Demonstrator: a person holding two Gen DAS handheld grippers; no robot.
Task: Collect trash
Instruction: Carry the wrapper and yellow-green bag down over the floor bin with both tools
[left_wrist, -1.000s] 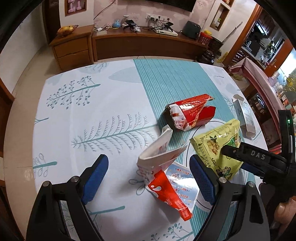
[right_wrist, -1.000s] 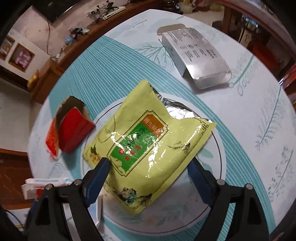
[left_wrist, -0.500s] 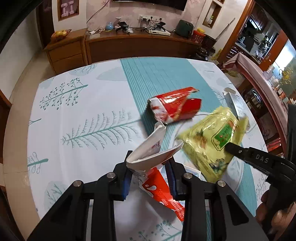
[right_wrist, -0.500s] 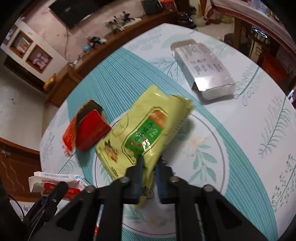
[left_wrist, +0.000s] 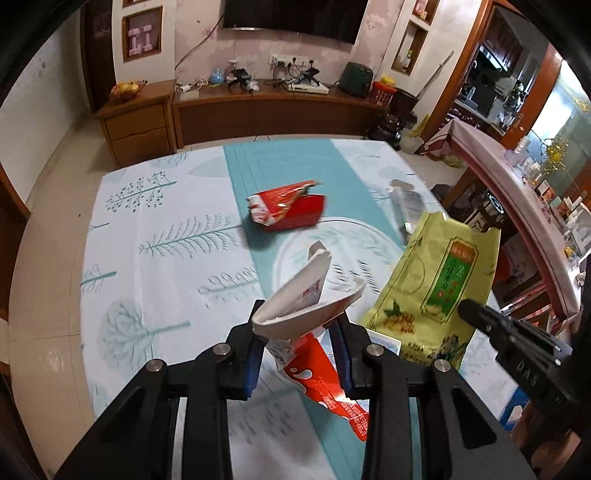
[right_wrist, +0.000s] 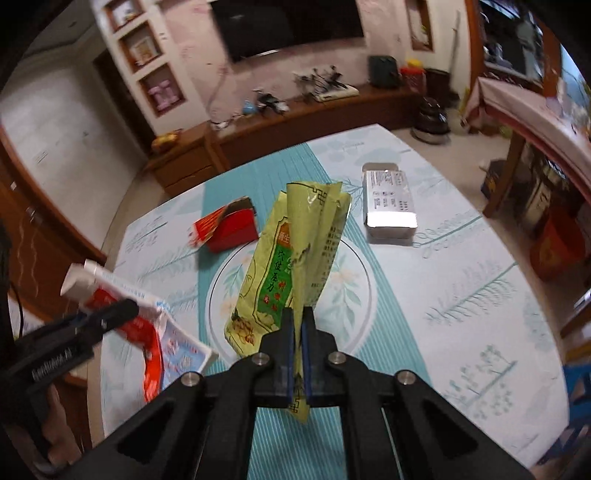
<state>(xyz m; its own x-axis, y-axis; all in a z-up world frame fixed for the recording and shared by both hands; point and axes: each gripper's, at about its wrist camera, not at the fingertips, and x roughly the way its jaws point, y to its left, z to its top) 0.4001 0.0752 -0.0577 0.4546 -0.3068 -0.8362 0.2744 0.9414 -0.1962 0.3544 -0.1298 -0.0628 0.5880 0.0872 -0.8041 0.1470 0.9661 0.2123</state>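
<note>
Left tool (left_wrist: 301, 354): it is gripping a crumpled white and red carton (left_wrist: 306, 314) across its folded middle, so the printed flaps are hanging below the blue pads (left_wrist: 253, 363) while the white end is sticking up and forward. The pads stand partly apart because the carton's bulk is filling the gap.
Right tool (right_wrist: 298, 354): it is clenched tight on the lower edge of a yellow-green snack bag (right_wrist: 295, 258). The bag is thin film, so the pads are nearly meeting, and the rest of it is standing up and folding lengthwise beyond the pinch.
Where the held trash is: both pieces look lifted clear of the worktop (left_wrist: 166, 258), carried side by side, one to each hand, which lets two items be gathered at once.
Trash not yet collected: a torn red box (left_wrist: 286, 212) is lying on its side near the middle of the patterned cloth, and a silver-white box (right_wrist: 389, 201) is lying flat further right, well apart from it. Neither is being touched.
Person: part of a hand (right_wrist: 55, 424) is showing at the left tool's handle in the right wrist view.
Stage, as a judgement: two pickups seem done and the carry to a bin seems to be starting. No bin is showing in either view, so I cannot tell where these are going.
Risk, as a judgement: the bag, pinched only at one edge, could slip or swing; the carton's loose flaps could snag.
</note>
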